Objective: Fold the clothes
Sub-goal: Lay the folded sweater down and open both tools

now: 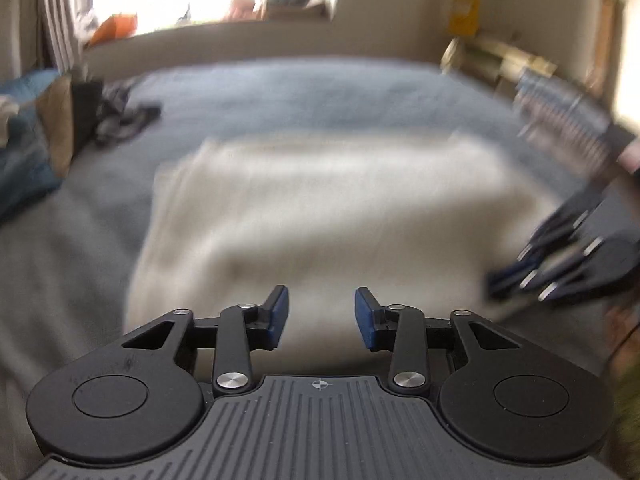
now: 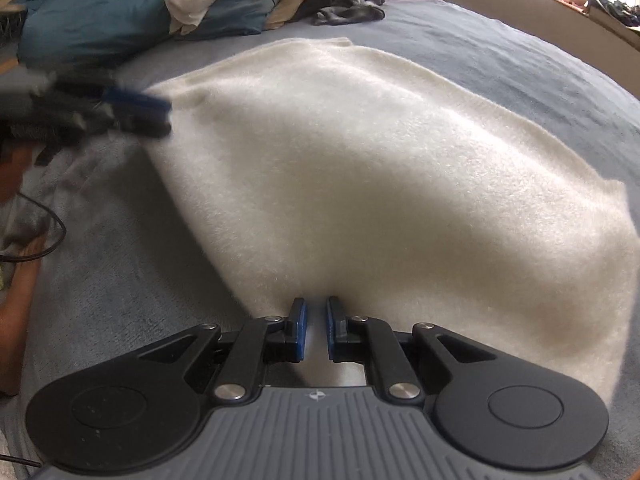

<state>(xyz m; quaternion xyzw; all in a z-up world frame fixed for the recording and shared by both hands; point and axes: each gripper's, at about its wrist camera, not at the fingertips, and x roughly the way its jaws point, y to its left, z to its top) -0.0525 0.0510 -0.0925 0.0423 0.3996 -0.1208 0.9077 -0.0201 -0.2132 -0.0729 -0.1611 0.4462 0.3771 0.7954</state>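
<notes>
A fuzzy white garment [image 1: 320,208] [image 2: 380,160] lies spread flat on a grey-blue bed cover [image 1: 320,92] [image 2: 520,60]. My left gripper [image 1: 321,292] hovers open over the garment's near edge, nothing between its blue pads; this view is motion-blurred. From the right wrist view it appears blurred at the garment's left edge [image 2: 162,108]. My right gripper [image 2: 317,302] sits at the garment's near edge, fingers almost together, with the cloth creasing into the narrow gap. In the left wrist view it appears blurred at the garment's right side [image 1: 516,276].
A pile of blue, white and tan clothes [image 2: 160,0] [image 1: 24,140] lies at the bed's far left, with a dark crumpled garment [image 2: 348,12] [image 1: 124,116] beside it. A black cable [image 2: 52,236] runs off the left edge. A bright window sill [image 1: 200,0] and cluttered shelves [image 1: 560,120] lie beyond.
</notes>
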